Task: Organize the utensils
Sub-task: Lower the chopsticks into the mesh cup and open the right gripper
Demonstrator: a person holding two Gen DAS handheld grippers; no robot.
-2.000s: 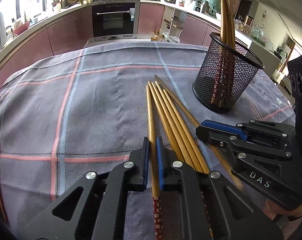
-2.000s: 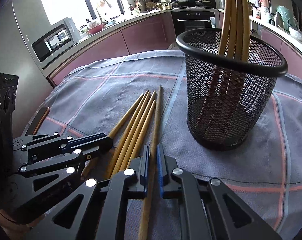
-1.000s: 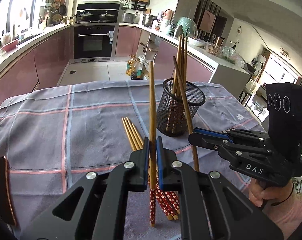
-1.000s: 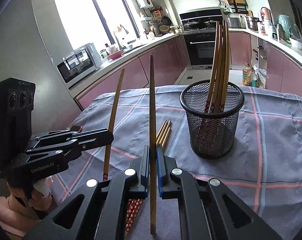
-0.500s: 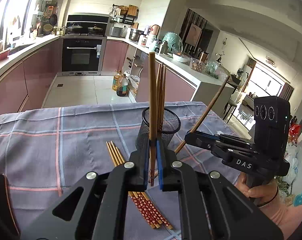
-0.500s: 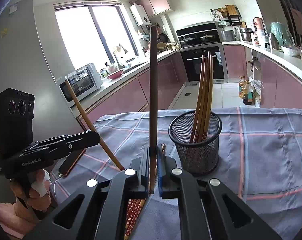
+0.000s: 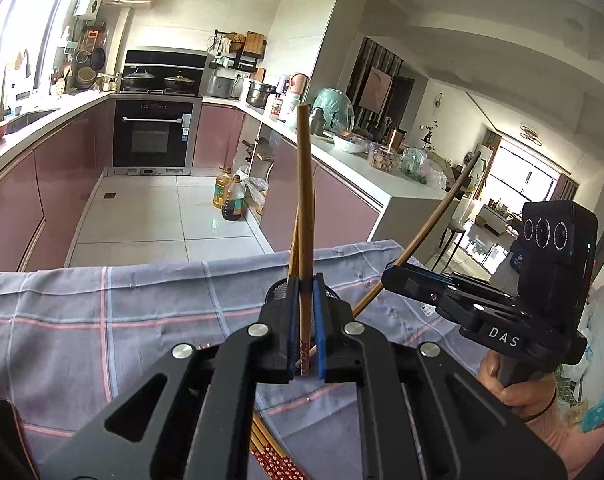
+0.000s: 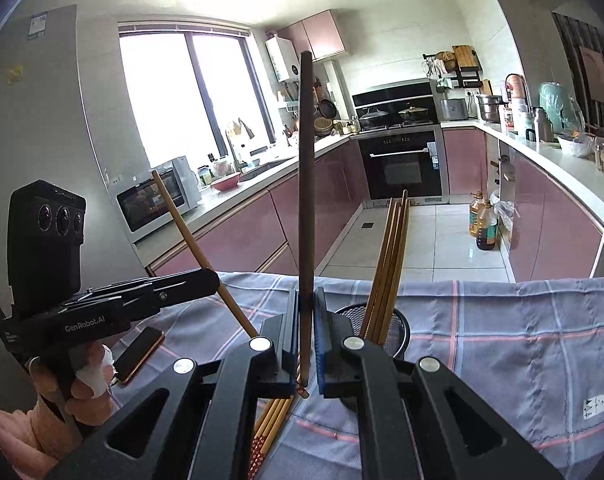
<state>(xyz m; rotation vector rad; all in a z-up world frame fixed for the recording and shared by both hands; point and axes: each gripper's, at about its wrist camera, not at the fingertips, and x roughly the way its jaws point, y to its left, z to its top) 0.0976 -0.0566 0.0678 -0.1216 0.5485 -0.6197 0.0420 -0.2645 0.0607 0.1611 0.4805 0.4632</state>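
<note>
Left tool point(image 7: 303, 334) around upright chopstick point(image 7: 304, 208)

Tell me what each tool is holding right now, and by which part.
Left tool: a light wooden chopstick, pinched near its patterned lower end. Right tool: a dark brown chopstick, also near its lower end.

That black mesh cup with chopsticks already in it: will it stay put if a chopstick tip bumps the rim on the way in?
Probably not firmly. The mesh cup is open wire, so likely light. The chopsticks in it stand tall and lean to one side, raising its balance; a rim knock could tip it. It sits on the cloth, which may grip it or bunch up.
</note>
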